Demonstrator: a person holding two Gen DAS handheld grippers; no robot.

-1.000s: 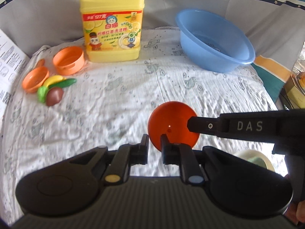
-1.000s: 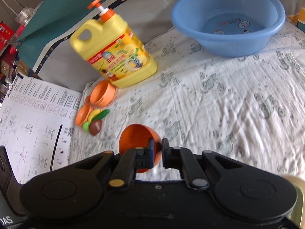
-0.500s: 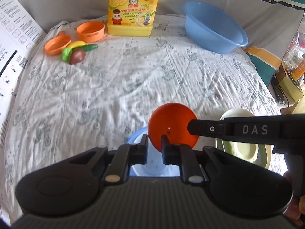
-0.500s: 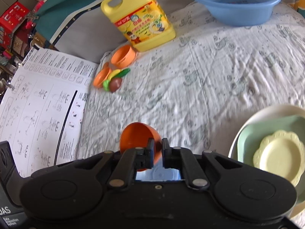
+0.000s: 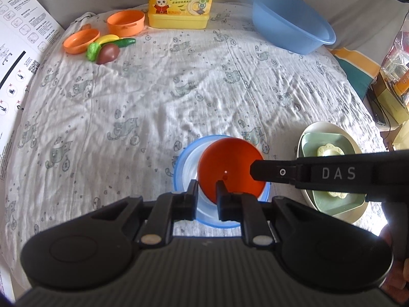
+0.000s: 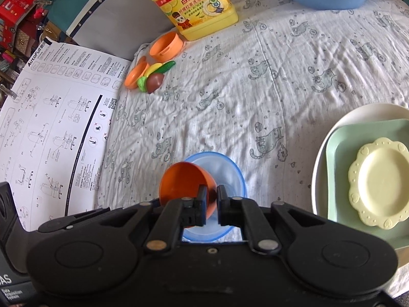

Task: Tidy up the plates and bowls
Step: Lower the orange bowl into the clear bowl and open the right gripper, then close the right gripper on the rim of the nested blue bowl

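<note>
grippers (image 5: 207,194) (image 6: 211,199) both pinch orange bowl (image 5: 230,168); blue bowl (image 6: 230,176) beneath

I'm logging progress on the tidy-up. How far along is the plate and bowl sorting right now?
Done: three plates are stacked on the right, the yellow plate on the green tray on the white plate. In hand: both tongs, left and right, grip the orange bowl above the blue bowl. Left: releasing it; the far orange dishes look unsorted.
</note>
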